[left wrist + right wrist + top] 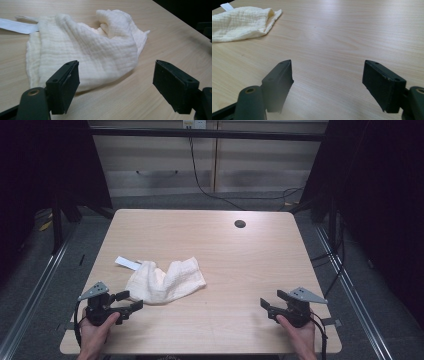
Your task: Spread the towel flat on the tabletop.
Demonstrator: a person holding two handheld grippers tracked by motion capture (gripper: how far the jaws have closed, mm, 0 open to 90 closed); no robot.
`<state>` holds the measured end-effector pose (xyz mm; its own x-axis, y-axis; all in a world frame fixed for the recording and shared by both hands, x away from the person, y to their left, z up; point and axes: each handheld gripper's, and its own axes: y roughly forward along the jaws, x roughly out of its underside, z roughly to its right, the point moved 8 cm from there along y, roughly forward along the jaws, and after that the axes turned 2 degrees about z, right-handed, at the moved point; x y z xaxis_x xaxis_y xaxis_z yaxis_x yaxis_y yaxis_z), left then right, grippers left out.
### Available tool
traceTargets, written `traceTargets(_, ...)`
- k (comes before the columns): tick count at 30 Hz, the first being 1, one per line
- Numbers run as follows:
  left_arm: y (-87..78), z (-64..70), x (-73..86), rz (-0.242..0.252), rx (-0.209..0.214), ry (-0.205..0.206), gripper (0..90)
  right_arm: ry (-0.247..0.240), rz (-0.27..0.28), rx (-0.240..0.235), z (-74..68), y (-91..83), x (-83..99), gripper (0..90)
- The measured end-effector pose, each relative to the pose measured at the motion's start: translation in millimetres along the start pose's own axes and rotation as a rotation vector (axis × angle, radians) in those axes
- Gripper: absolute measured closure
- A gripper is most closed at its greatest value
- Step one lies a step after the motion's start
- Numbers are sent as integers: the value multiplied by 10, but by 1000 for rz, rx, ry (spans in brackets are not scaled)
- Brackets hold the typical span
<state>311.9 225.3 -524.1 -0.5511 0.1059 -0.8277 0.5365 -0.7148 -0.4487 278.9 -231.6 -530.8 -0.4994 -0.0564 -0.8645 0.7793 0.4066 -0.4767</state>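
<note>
High view: crumpled cream cloth on table, both grippers spread, empty.
Soft, light, floppy; left gripper likely pinches near edge; right gripper well apart.

Overhead light falls evenly on the counter, while the room's sides sink into near black. A pale sheen of glare lies on the wood in the right gripper view. The cloth casts a soft shadow along its near edge. The close black jaws look slightly blurred; the high view is grainy.
</note>
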Motion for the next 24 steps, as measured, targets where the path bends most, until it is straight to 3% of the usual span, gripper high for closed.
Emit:
traceTargets(1,12,11,-3,-1,5,7,209,1,-5,-25,-11,-11,6,321)
traceTargets(4,33,23,-18,0,10,14,204,21,4,-60,-8,-38,5,315)
traceTargets(6,49,19,-36,-3,2,21,201,29,9,-64,8,-64,2,315)
traceTargets(7,63,41,-72,11,26,5,213,39,6,-72,16,-77,12,315)
traceTargets(10,112,60,-158,5,37,-1,244,48,15,-77,16,-94,7,314)
traceTargets(13,153,135,-283,16,73,10,281,45,4,-76,19,-87,15,313)
traceTargets(17,213,163,-410,23,72,11,284,45,5,-78,7,-92,8,310)
traceTargets(18,313,135,-479,13,71,0,285,48,3,-80,1,-97,10,307)
traceTargets(22,490,51,-487,-24,58,-11,287,41,-1,-87,-15,-111,7,308)
traceTargets(23,599,30,-441,-74,72,10,285,39,-2,-91,-10,-107,5,307)
traceTargets(24,599,30,-441,-74,72,10,284,39,-2,-91,-10,-107,5,307)
